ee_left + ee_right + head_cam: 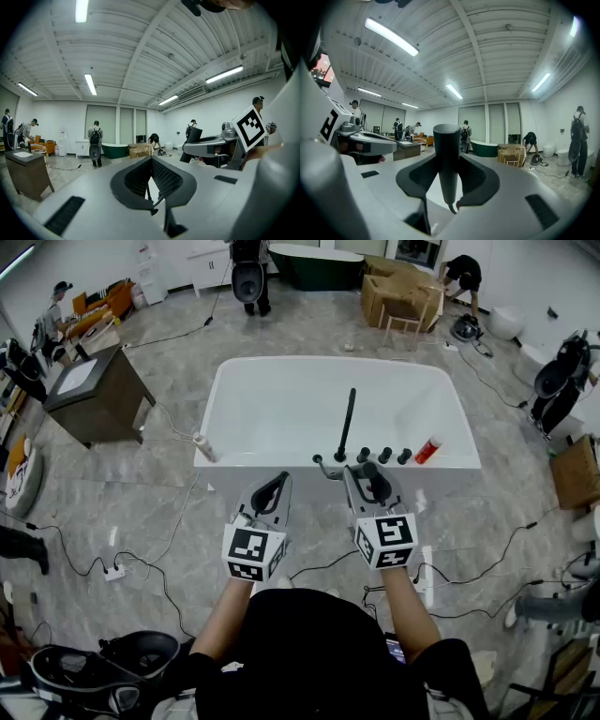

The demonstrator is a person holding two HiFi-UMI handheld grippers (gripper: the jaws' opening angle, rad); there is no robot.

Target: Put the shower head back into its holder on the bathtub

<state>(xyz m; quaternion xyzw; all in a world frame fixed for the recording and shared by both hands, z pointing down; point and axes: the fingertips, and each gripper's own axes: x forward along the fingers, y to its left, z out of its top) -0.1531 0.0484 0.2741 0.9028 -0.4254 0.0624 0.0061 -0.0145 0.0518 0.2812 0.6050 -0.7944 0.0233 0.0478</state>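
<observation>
- Right gripper [373,479]: jaws closed on the black shower head [446,159], which stands upright between them; a thin hose leaves its lower end.
- Left gripper [280,480]: jaws drawn together at the tips, holding nothing; level, just beside the right gripper.
- White bathtub [225,381]: both grippers hover at its near rim, the shower head close to the row of black tap knobs [384,456] and the tall black spout [349,418].
- Red bottle [427,450]: lying on the rim, right of the knobs.
</observation>
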